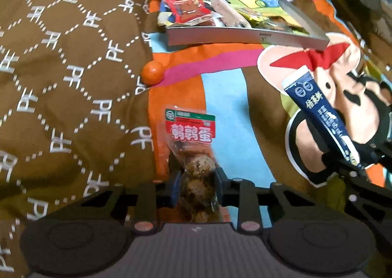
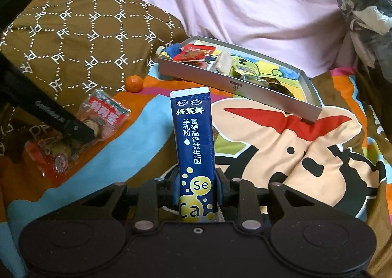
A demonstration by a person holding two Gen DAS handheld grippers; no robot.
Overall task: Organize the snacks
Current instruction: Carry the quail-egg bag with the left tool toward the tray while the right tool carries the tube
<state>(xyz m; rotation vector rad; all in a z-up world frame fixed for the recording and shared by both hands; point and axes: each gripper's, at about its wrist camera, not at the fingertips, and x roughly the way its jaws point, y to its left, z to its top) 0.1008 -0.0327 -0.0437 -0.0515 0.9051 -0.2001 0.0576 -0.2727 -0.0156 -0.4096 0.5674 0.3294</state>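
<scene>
My left gripper (image 1: pixel 197 181) is shut on a clear packet of quail eggs (image 1: pixel 191 131) with a red and green label, low over the bedspread; the packet also shows in the right wrist view (image 2: pixel 103 116). My right gripper (image 2: pixel 197 187) is shut on a tall dark blue milk powder sachet (image 2: pixel 193 135), held upright; the sachet also shows in the left wrist view (image 1: pixel 321 116). A shallow grey box (image 2: pixel 247 91) lies ahead holding a red snack packet (image 2: pixel 193 53) and several other snacks. The box also shows in the left wrist view (image 1: pixel 242 39).
A small orange (image 1: pixel 152 72) lies by the edge of a brown patterned pillow (image 1: pixel 61 69); the orange also shows in the right wrist view (image 2: pixel 134 83). A colourful cartoon bedspread (image 2: pixel 281 140) covers the surface. Pink fabric (image 2: pixel 245 3) hangs behind the box.
</scene>
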